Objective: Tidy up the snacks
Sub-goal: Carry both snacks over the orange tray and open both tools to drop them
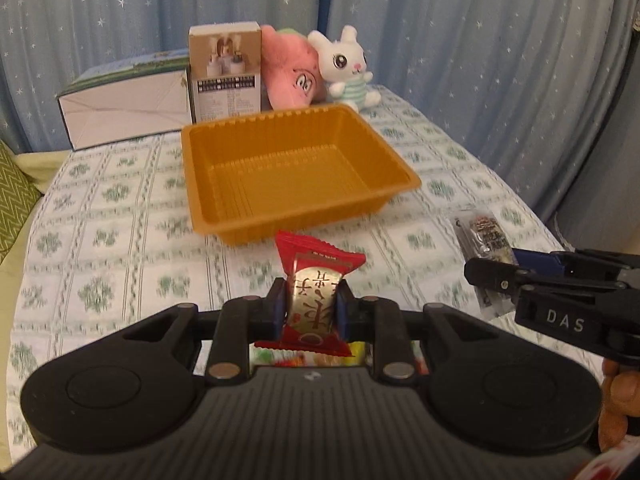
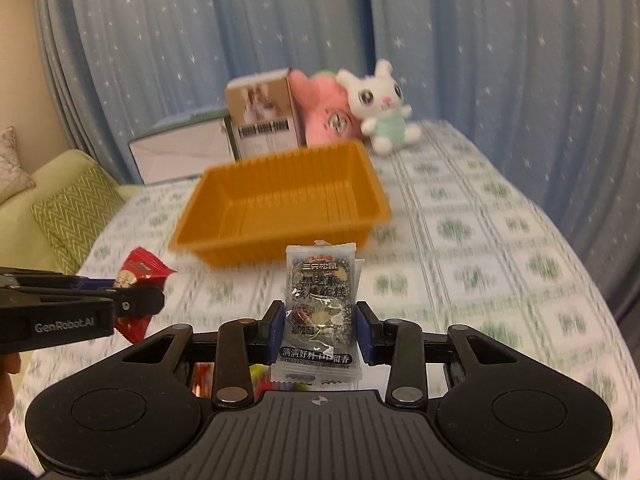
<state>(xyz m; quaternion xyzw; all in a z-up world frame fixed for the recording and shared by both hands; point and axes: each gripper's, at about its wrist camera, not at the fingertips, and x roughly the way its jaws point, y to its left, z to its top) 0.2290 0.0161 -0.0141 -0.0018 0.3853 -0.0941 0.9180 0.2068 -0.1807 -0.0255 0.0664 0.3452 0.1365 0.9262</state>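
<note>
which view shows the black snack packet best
The right wrist view: the black snack packet stands upright and face-on between the right gripper's pads, print sharp. In the left wrist view that packet is small near the right edge, seen at an angle and partly hidden by the right gripper's fingers.

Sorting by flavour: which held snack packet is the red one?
The red packet in the left gripper; the right gripper holds a clear, black-printed packet.
</note>
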